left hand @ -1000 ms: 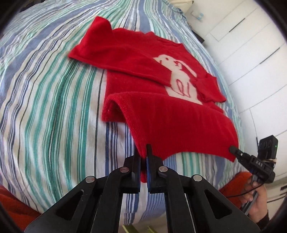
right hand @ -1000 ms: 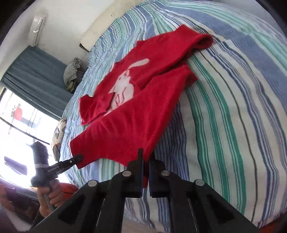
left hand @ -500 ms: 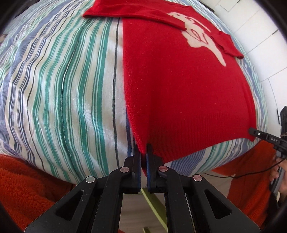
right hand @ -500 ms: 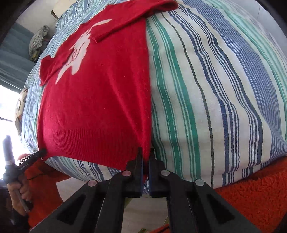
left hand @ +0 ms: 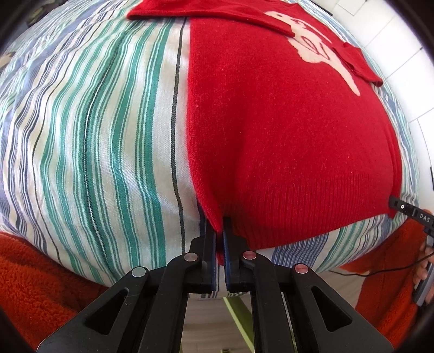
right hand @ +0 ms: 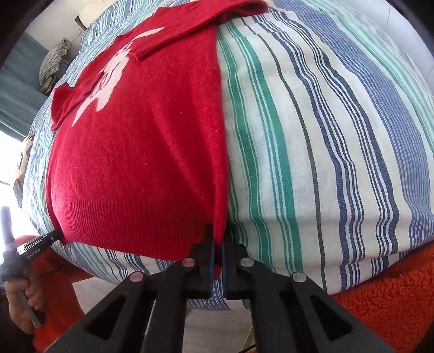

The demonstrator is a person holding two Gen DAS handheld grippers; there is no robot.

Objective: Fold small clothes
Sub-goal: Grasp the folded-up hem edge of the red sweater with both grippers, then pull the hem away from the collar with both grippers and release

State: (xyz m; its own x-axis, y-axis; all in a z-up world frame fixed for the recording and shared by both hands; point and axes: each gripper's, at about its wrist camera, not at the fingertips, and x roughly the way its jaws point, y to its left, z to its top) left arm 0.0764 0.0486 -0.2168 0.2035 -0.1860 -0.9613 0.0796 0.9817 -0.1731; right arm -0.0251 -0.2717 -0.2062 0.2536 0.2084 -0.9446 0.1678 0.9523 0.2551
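The red sweater (left hand: 284,130) lies face up on the striped bedspread (left hand: 95,135), its body smoothed flat and its ribbed hem (left hand: 312,214) at the near edge of the bed. Both sleeves look already folded in across the chest: the left sleeve (left hand: 206,12) lies over the top of the white animal motif (left hand: 320,51), and the right sleeve (right hand: 184,30) crosses from the other side. The left gripper (left hand: 219,236) is clamped on one hem corner, a lick of red knit showing between its nearly closed jaws, though these seem to be just starting to ease apart. The right gripper (right hand: 217,244) is pinched tight on the opposite hem corner, red cloth caught between its pads. Both tools point steeply down at the bed's edge, so the hem sits pulled straight between them. By my reckoning the sleeve folds are done and the garment has been laid out square; what remains is the main fold, bringing hem up toward collar, perhaps a second halving, and then any other garments.
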